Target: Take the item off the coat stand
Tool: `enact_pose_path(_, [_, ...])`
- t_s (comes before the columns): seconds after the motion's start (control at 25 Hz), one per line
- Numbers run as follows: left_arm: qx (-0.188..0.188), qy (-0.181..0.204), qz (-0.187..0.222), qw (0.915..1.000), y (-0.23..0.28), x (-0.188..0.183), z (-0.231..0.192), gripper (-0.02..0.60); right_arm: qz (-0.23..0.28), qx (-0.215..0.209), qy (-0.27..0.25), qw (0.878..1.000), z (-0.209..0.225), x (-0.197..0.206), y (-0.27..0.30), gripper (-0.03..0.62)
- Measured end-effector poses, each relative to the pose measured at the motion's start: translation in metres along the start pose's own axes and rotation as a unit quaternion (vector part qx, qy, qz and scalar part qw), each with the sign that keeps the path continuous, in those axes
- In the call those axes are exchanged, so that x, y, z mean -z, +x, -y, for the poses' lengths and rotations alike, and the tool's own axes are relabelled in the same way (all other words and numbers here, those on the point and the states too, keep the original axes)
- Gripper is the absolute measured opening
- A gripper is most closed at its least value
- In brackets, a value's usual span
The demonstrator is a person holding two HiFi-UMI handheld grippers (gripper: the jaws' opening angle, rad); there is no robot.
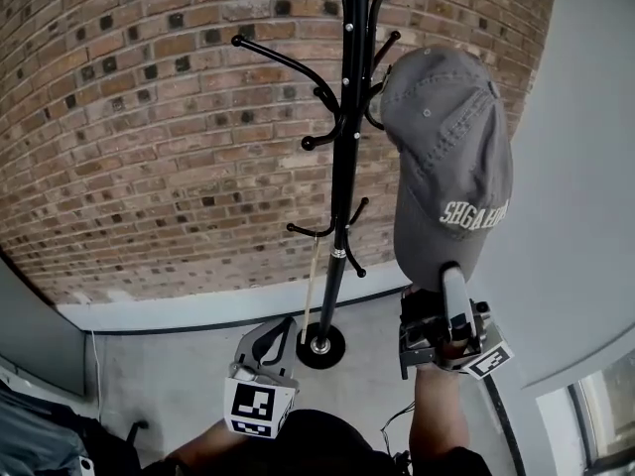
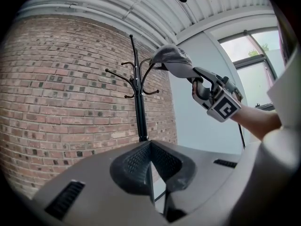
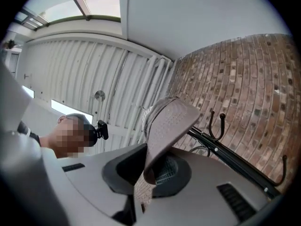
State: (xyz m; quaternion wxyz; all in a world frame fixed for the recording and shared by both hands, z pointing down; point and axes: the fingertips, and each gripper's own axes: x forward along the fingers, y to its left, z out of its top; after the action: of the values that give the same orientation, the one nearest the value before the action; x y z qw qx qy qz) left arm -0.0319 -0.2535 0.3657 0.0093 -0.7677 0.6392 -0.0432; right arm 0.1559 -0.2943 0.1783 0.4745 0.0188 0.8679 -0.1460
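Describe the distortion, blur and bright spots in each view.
Head view: fisheye bows the brick wall, while the cap stays sharp. Left gripper view: window washed out, corners black. Right gripper view: black vignette, brick wall curved too, cap brim looms large.

You face a brick wall (image 1: 149,117), with a plain pale wall (image 1: 585,117) at your right and a grey floor (image 1: 169,365) beneath you.

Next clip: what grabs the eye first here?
A grey fabric baseball cap hangs high on the black metal coat stand, against a red brick wall. The right gripper reaches up from below, its fingers pinched on the cap's brim; the left gripper hangs low, shut and empty.
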Motion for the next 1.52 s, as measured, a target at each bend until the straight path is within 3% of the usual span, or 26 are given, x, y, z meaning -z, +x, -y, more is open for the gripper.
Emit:
enact_pose_path(0.2, [0.004, -0.004, 0.004, 1.0, -0.005, 0.0, -0.003, 0.025, 0.013, -0.023, -0.062, 0.998, -0.019, -0.038, 0.032, 0.032])
enact_pose_path(0.32, [0.003, -0.009, 0.005, 0.9999, -0.008, 0.002, -0.008, 0.025, 0.018, -0.014, -0.095, 0.995, -0.027, -0.051, 0.036, 0.032])
enact_pose_path(0.48, [0.011, -0.021, 0.003, 0.9997, -0.017, 0.008, -0.018, 0.025, 0.023, 0.03, -0.12, 0.992, -0.037, -0.045, 0.019, 0.032])
enact_pose_path(0.72, [0.044, -0.035, -0.01, 0.9984, -0.025, 0.02, -0.026, 0.025, 0.049, 0.136, -0.123, 0.982, -0.043, -0.028, -0.038, 0.032])
enact_pose_path(1.0, [0.094, -0.044, -0.023, 0.9944, -0.038, 0.042, -0.03, 0.025, 0.048, 0.264, -0.121, 0.956, -0.05, 0.018, -0.105, 0.034])
enact_pose_path(1.24, [0.158, -0.072, -0.083, 0.9813, -0.062, 0.098, -0.023, 0.025, 0.031, 0.388, -0.108, 0.915, -0.079, 0.082, -0.16, 0.034])
enact_pose_path(1.36, [0.19, -0.073, -0.104, 0.9734, -0.07, 0.119, -0.016, 0.025, 0.034, 0.428, -0.1, 0.898, -0.095, 0.108, -0.182, 0.034])
enact_pose_path(1.52, [0.212, -0.071, -0.106, 0.969, -0.091, 0.124, -0.001, 0.025, 0.035, 0.452, -0.079, 0.888, -0.116, 0.133, -0.207, 0.034])
